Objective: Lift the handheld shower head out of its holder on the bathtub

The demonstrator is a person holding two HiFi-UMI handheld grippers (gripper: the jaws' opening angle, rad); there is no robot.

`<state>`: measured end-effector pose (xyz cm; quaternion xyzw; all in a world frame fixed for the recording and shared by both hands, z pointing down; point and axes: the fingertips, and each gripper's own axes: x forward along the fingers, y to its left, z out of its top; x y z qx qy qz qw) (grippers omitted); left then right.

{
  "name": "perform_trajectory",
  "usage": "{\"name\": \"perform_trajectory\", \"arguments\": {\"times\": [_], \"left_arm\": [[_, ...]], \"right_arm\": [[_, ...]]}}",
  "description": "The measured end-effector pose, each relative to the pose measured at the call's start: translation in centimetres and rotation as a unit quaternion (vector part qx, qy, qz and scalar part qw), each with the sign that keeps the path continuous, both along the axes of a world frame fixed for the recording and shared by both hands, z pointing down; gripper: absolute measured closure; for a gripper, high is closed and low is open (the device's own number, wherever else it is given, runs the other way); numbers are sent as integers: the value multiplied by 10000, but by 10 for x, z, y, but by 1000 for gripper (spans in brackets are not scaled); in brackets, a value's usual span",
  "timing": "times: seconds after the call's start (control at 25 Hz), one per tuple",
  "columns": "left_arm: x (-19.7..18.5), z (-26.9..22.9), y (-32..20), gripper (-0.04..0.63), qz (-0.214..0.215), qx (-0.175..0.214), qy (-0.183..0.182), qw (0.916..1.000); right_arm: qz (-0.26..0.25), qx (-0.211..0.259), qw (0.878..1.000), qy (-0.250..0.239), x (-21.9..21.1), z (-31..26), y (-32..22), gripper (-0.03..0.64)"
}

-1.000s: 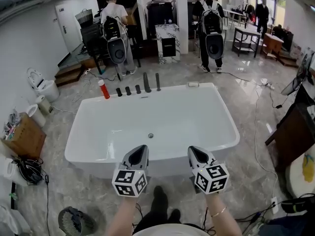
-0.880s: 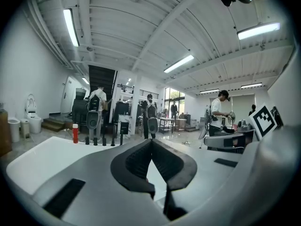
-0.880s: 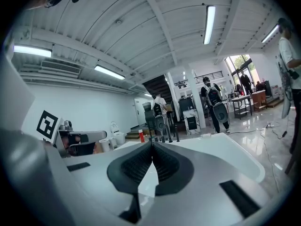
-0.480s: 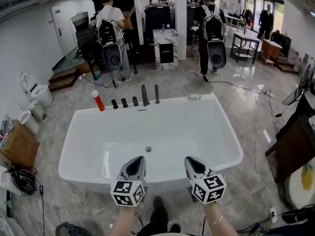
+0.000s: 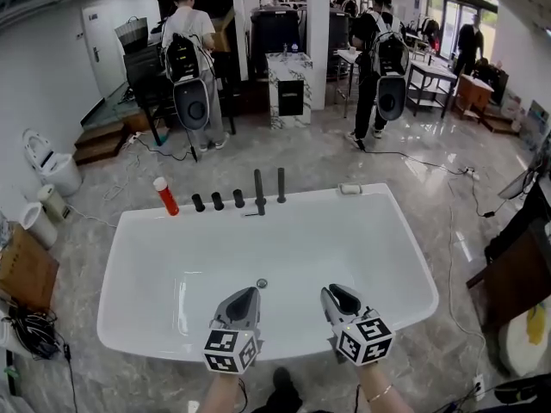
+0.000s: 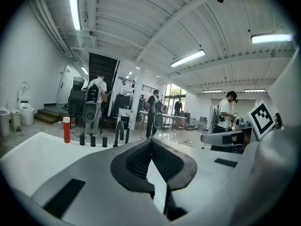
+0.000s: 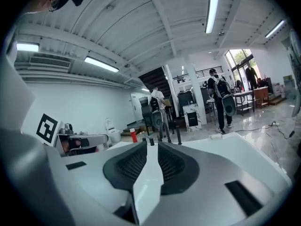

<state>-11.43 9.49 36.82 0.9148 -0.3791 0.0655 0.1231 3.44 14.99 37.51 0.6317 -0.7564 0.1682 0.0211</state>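
A white bathtub point(image 5: 120, 317) lies in front of me. On its far rim stand three short dark knobs point(image 5: 218, 200), a taller dark spout point(image 5: 258, 192) and a slim dark upright shower head point(image 5: 281, 184) in its holder. The same fittings show small and far in the left gripper view, with the shower head point(image 6: 127, 134) rightmost, and in the right gripper view point(image 7: 178, 134). My left gripper point(image 5: 245, 292) point(image 6: 151, 142) hovers over the near rim, shut and empty. The right gripper point(image 5: 337, 291) point(image 7: 151, 144) hovers beside it, its jaws opening, with nothing between them. Both are far from the fittings.
A red bottle point(image 5: 164, 196) stands at the left end of the fittings, and a small white item point(image 5: 349, 189) lies on the far rim to the right. Two people with backpacks point(image 5: 191, 76) stand beyond. A toilet point(image 5: 47, 163) is at left, dark furniture point(image 5: 521, 256) at right, cables on the floor.
Both grippers have moved forward from short of the tub to over its near rim, and the tub looms larger. The right jaws have parted slightly.
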Motion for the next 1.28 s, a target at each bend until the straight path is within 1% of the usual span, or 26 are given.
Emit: {"name": "perform_trajectory", "arguments": {"times": [0.12,0.36,0.64,0.92,1.28], "left_arm": [[-5,8,-30,575,48,-46,-5,10000],[-14,20,-62,575,35,-179,25,9998],[-13,24,-95,575,83,-265,-86,9996],[10,39,-143,575,37,-294,-197,9994],[60,63,-231,575,-172,-459,-273,9984]], "right_arm": [[56,-39,10000,30,-3,5,-33,521],[66,-152,9999,41,-8,12,-72,494],[-73,-148,9998,148,-13,6,-121,491],[-183,-107,9997,138,3,17,-181,495],[-315,-283,9990,134,60,51,-288,500]]}}
